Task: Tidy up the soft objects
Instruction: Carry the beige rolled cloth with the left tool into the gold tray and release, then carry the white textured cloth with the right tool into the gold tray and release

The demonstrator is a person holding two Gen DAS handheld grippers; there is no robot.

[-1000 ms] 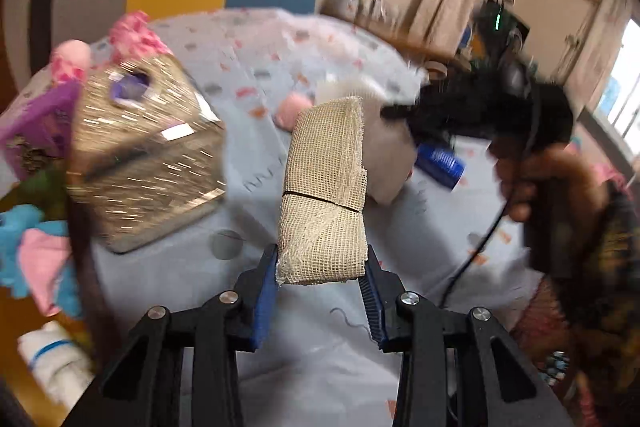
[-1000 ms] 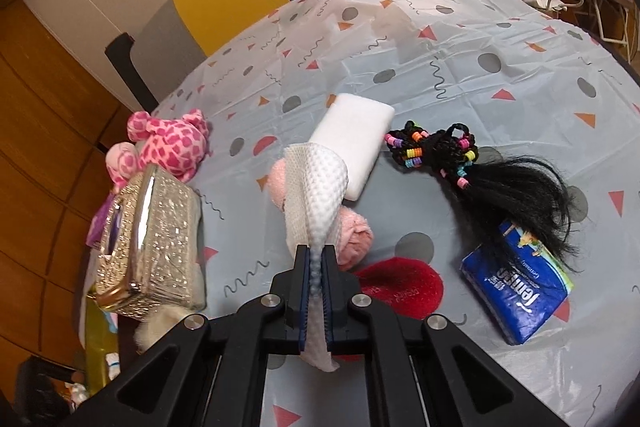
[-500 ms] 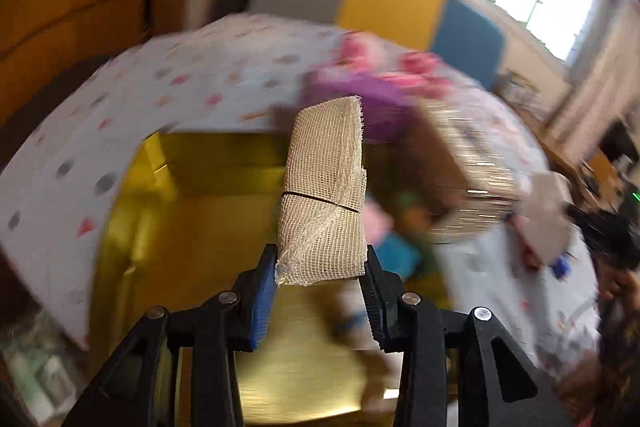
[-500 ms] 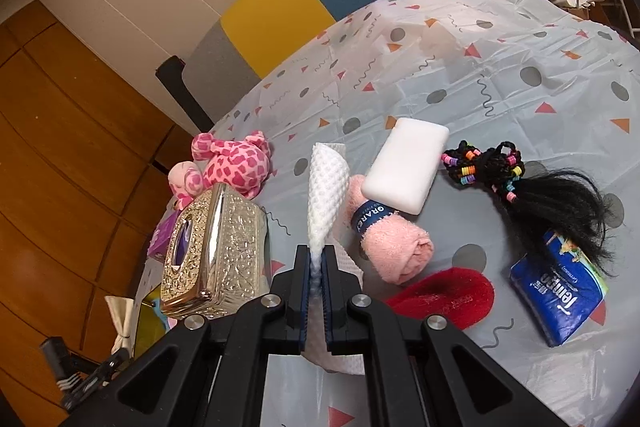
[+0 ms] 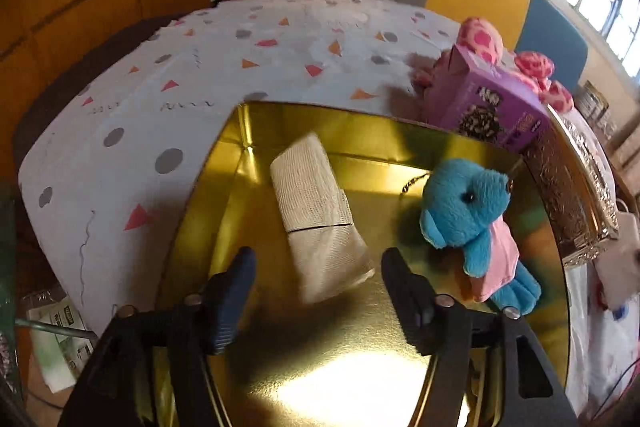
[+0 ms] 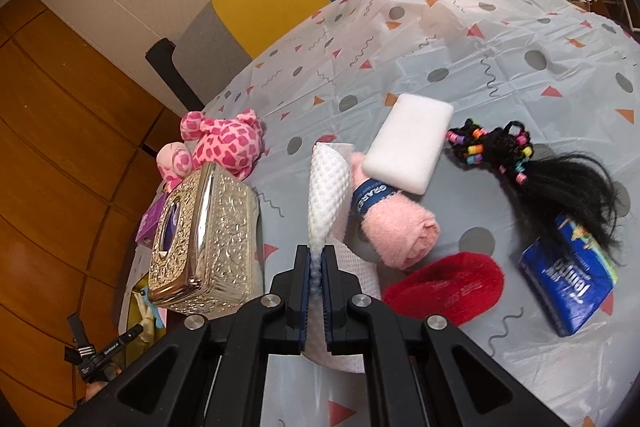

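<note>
Left tongs (image 5: pixel 316 267) released over woven gauze roll (image 5: pixel 316 203) | right tongs (image 6: pixel 315 263) clenched on dimpled white cloth (image 6: pixel 326 187)

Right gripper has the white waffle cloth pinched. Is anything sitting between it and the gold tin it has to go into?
Yes. In the right wrist view the silver tissue box stands between the right gripper, shut on the white waffle cloth, and the gold tin beyond it. Inside the tin lie the bandage roll and blue teddy.

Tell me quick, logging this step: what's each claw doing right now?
Left claw: open, holding nothing; the bandage roll lies in the gold tin.
Right claw: closed on the white textured cloth.
</note>
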